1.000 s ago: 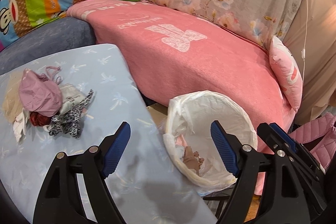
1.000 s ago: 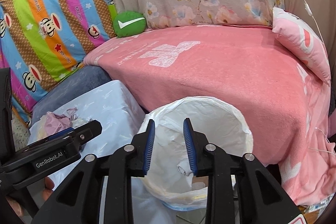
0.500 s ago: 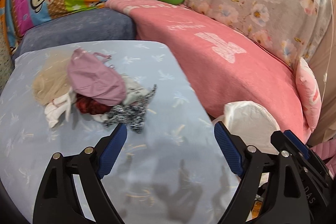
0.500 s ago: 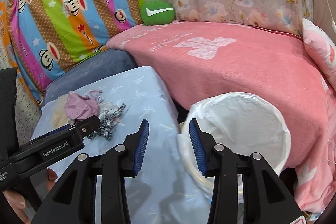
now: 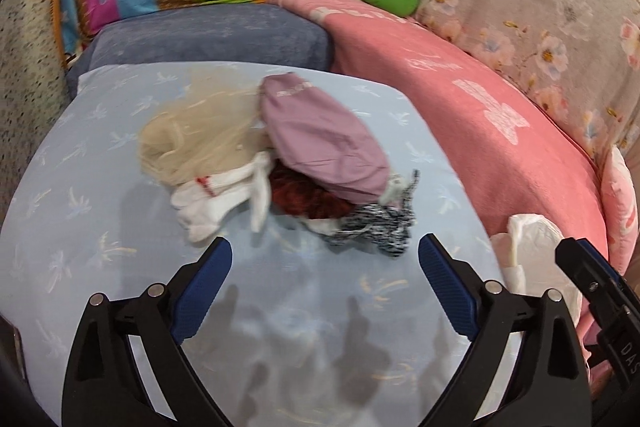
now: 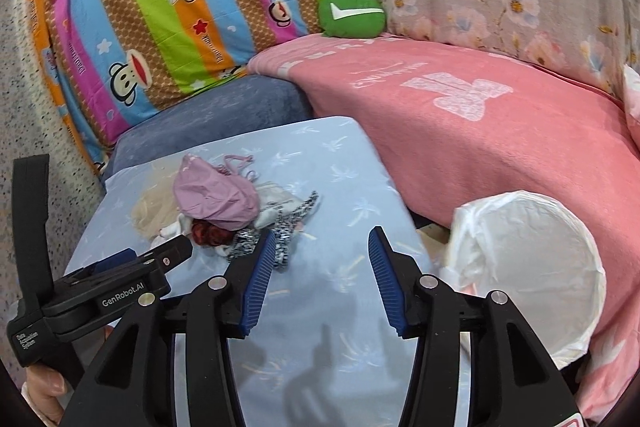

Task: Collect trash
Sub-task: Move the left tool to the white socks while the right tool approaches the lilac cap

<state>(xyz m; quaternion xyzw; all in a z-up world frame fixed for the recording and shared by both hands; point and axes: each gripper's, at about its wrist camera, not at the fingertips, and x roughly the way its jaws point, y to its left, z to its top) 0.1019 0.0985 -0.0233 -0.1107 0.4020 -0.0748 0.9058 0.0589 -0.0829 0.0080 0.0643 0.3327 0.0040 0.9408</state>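
A pile of trash lies on the light blue table (image 5: 100,211): a mauve pouch (image 5: 320,135), beige netting (image 5: 192,135), a white rag (image 5: 224,199), a dark red scrap (image 5: 304,199) and a black-and-white scrap (image 5: 376,231). The pile also shows in the right wrist view (image 6: 224,203). My left gripper (image 5: 324,287) is open and empty, just short of the pile. My right gripper (image 6: 320,279) is open and empty, right of the pile. The white-lined trash bin (image 6: 532,267) stands right of the table; its edge shows in the left wrist view (image 5: 536,247).
A sofa with a pink blanket (image 6: 480,131) runs behind and right of the table. A grey-blue cushion (image 5: 208,35), a striped monkey-print cover (image 6: 160,7) and a green cushion (image 6: 352,13) lie at the back. The left gripper's body (image 6: 100,291) shows at the right view's left.
Both grippers swung left from over the bin to the table and its pile. The right gripper's jaws opened wider. The left gripper came closer to the pile.
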